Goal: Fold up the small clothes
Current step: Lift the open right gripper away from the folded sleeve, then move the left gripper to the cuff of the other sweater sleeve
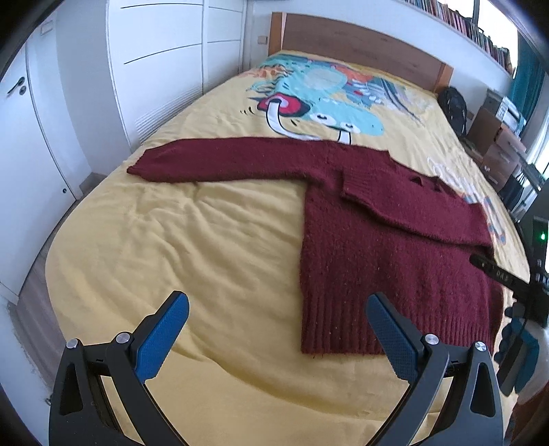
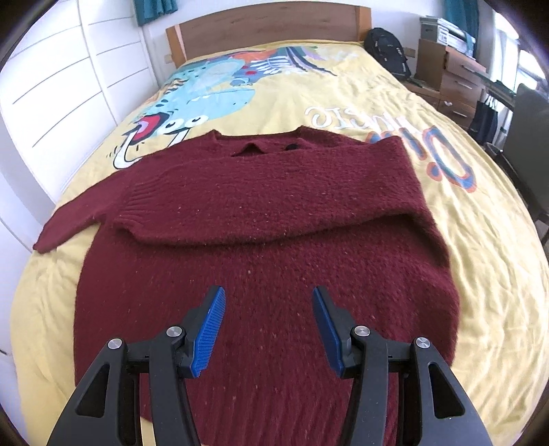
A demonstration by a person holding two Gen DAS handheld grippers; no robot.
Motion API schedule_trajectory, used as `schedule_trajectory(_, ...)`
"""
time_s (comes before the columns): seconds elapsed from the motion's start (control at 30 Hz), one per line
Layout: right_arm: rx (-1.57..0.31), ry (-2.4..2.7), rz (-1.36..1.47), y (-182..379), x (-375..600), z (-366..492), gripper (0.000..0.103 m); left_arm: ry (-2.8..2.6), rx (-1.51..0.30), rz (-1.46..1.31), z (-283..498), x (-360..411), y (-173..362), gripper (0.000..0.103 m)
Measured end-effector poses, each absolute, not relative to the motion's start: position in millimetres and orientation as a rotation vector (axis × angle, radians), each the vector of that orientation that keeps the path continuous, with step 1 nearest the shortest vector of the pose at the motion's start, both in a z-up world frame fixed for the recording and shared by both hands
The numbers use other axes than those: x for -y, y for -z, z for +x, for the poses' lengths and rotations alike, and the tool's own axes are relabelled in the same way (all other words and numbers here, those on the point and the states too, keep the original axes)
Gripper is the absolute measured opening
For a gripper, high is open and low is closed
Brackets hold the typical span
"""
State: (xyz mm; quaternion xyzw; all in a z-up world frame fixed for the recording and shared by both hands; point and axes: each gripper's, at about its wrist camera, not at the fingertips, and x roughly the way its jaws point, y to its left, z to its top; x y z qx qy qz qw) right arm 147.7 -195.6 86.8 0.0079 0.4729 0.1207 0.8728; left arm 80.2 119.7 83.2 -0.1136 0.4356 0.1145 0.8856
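A dark red knitted sweater [image 1: 394,247] [image 2: 267,247] lies flat on the yellow bed cover [image 1: 192,247] [image 2: 487,260]. Its right sleeve is folded across the chest, the cuff [image 2: 133,209] ending near the left side. The other sleeve [image 1: 219,161] [image 2: 65,223] stretches out straight to the left. My left gripper [image 1: 276,302] hangs open above the bare cover, just left of the ribbed hem [image 1: 384,329], holding nothing. My right gripper [image 2: 268,295] hovers open over the sweater's lower body with nothing between its blue pads. The right gripper's black body [image 1: 507,274] shows at the right edge of the left wrist view.
The bed's wooden headboard [image 2: 271,24] is at the far end, white wardrobes [image 1: 137,68] along the left. A black backpack [image 2: 387,51], wooden drawers [image 2: 456,79] and boxes stand to the right. The cover carries a colourful cartoon print [image 2: 212,89].
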Motion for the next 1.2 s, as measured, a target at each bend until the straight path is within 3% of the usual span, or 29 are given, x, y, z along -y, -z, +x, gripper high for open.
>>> schedule_trajectory(1.2, -0.950, -0.203, -0.049, -106.9, 169.8, 124.4, 0.055, -0.312, -0.922, -0.366, 76.4, -225.0, -50.6, 0.102)
